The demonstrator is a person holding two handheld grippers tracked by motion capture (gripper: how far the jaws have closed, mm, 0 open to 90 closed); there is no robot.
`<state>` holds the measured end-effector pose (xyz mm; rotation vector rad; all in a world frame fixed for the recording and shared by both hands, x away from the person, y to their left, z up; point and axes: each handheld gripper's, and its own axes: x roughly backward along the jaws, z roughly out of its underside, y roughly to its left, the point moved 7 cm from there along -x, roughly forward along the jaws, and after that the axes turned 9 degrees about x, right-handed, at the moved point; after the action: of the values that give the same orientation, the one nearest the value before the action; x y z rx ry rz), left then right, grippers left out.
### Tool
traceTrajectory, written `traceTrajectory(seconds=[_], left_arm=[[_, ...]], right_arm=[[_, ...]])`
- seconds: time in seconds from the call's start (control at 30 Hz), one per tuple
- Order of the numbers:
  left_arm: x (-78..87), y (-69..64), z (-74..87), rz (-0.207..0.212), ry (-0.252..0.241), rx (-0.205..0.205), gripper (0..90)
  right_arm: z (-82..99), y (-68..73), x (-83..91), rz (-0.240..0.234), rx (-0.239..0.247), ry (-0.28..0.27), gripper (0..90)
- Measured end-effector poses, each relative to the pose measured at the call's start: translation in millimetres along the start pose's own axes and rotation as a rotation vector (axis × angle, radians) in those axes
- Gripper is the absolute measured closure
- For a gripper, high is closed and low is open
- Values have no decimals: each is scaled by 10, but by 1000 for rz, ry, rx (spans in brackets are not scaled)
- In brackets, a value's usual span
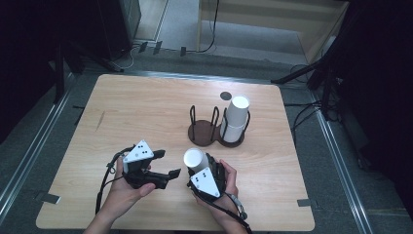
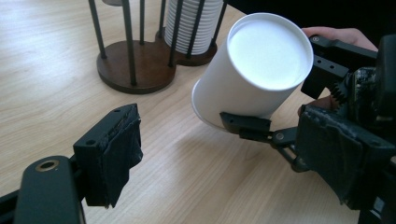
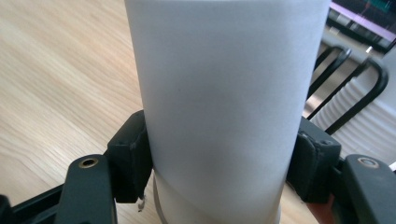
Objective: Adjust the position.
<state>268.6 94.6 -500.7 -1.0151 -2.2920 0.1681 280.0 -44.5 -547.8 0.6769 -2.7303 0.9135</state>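
Right gripper (image 1: 198,170) clamped a white paper cup (image 1: 194,160) upside down at near centre, left gripper (image 1: 163,168) open and empty beside it, apparently mid-handover or separating nested cups, next needing the left jaws closed on it.

Grippers: two, a left gripper (image 1: 163,171) and a right gripper (image 1: 204,170), one in each hand.

Hands: two.

Loose white paper cups: one (image 1: 196,160), or perhaps two nested, as the right gripper view shows a second rim (image 3: 161,205) below the jaws.

Cup stacks: one, white (image 1: 234,118), in the holder; the number of cups in it cannot be counted.

Cup holders: one (image 1: 203,134), dark wood base, two bays with black wire uprights.

Tables: one (image 1: 146,107).
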Motion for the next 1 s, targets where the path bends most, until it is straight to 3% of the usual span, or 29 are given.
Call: traceTrajectory(seconds=[0.1, 0.2, 0.67, 1.0], left_arm=[[-16, -24, 11, 11, 13, -7, 156], [-31, -52, 22, 11, 22, -23, 161], [-94, -132, 61, -24, 54, -97, 215], [-119, -177, 91, -23, 79, -138, 269]], right_arm=[[3, 43, -2, 18, 79, -5, 333], [0, 80, -6, 18, 119, -10, 333], [-33, 210, 14, -27, 153, -31, 333], [-60, 273, 34, -71, 177, -58, 327]])
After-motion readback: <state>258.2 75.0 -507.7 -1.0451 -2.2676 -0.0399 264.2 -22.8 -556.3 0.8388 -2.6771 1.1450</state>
